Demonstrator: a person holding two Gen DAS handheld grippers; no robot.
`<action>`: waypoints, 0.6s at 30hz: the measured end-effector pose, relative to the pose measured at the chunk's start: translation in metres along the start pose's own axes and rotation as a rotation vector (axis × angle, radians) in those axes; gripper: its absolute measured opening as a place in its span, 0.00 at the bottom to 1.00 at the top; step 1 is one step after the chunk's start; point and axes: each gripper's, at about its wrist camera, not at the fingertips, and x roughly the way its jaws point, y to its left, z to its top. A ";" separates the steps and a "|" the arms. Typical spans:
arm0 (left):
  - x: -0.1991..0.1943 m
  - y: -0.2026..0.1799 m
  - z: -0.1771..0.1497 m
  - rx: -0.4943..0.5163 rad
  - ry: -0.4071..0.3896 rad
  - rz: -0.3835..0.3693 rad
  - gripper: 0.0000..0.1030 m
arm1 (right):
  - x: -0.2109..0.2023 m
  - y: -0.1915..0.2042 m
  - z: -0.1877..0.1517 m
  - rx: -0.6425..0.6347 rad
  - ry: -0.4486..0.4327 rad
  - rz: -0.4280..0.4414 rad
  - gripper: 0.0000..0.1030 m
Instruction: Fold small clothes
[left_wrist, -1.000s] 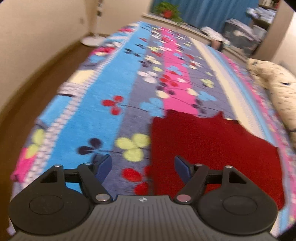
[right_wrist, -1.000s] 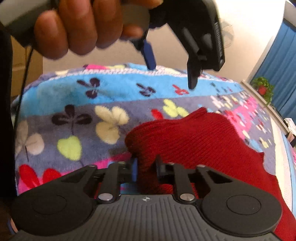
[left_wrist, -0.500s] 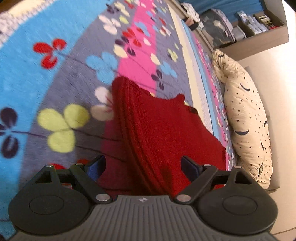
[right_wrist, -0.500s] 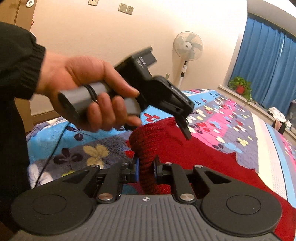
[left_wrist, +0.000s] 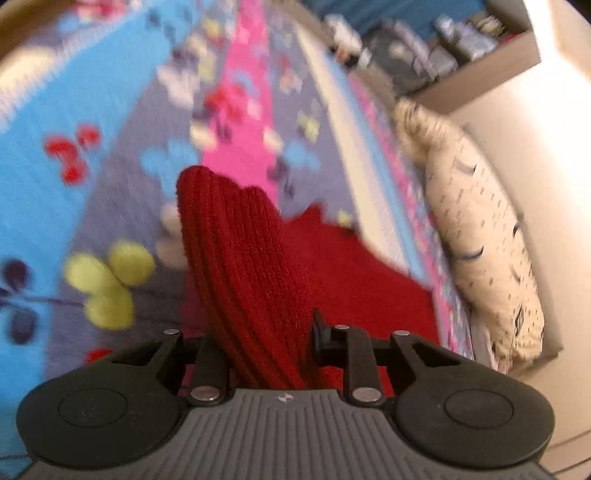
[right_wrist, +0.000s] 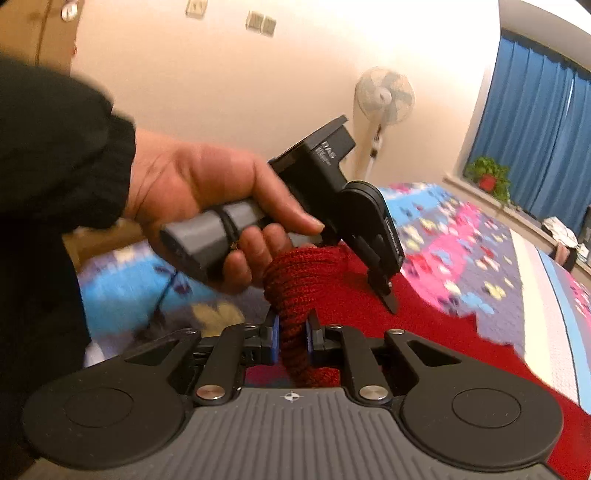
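Note:
A red knit garment (left_wrist: 236, 251) lies on a flowered bedspread (left_wrist: 74, 129), its near edge lifted into a thick ribbed fold. In the left wrist view my left gripper (left_wrist: 269, 338) straddles that fold. Its jaws are closing, and the knit fills the gap between them. My right gripper (right_wrist: 291, 339) is shut on a bunched roll of the same garment (right_wrist: 424, 332), with the blue pads pinching it. A hand (right_wrist: 207, 192) with a black sleeve holds the left gripper just above and beyond the roll. One dark finger (right_wrist: 386, 295) of it points down at the cloth.
A long cream pillow (left_wrist: 480, 240) lies along the bed's right side by the wall. Shelves with clutter (left_wrist: 443, 48) stand beyond the far end. A standing fan (right_wrist: 384, 96), blue curtains (right_wrist: 535, 110) and a potted plant (right_wrist: 487, 177) are at the far side.
My left gripper came down wide open over the raised red fold, and its jaws have closed in on it. The right gripper has lifted the pinched edge higher off the bedspread.

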 end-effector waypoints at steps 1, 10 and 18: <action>-0.022 0.001 -0.002 -0.014 -0.054 -0.009 0.26 | -0.004 0.002 0.009 0.020 -0.028 0.017 0.13; -0.065 0.005 -0.032 -0.042 -0.116 0.186 0.30 | -0.023 -0.031 0.006 0.407 -0.056 0.152 0.13; -0.110 -0.034 -0.056 -0.043 -0.456 0.106 0.53 | -0.072 -0.132 -0.034 0.697 -0.052 -0.041 0.12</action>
